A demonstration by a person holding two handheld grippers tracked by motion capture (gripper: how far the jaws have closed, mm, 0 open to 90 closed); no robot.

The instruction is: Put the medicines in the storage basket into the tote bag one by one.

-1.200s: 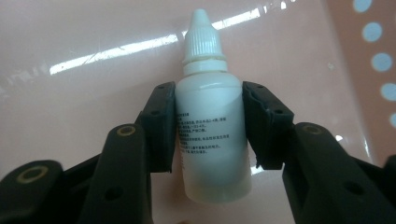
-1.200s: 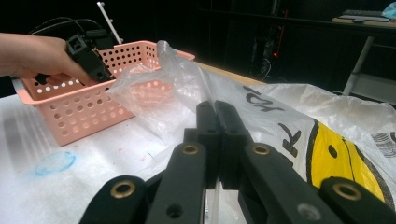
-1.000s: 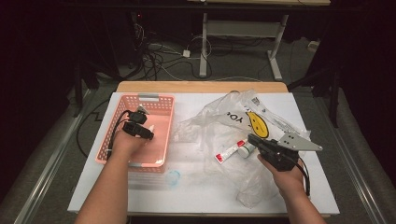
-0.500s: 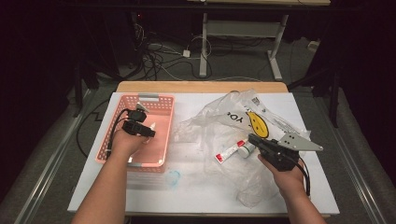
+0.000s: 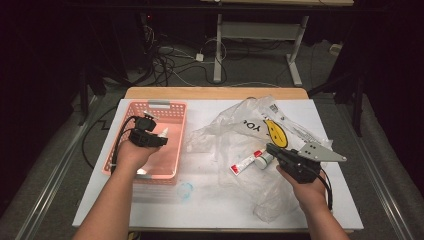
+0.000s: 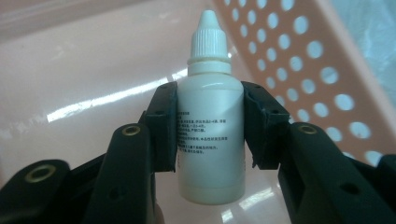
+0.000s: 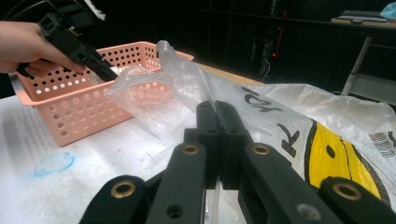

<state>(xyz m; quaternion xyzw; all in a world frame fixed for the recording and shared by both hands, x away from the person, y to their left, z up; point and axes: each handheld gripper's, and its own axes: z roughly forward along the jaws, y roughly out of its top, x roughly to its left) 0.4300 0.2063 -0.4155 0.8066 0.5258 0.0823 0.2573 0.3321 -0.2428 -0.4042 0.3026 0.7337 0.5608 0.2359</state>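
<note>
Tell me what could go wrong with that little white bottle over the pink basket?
The left gripper pinches the dropper bottle on its smooth round sides, with nothing under its base, so it might slip and drop into the pink basket.

The right gripper is shut, perhaps pinching the plastic bag; I cannot tell. A pull might drag the bag and roll the toothpaste tube that seems to lie inside it.

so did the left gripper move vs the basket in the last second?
Yes. The left gripper with the white dropper bottle has shifted slightly toward the pink basket's far rim in the high view, apparently lifting. Small move.
</note>
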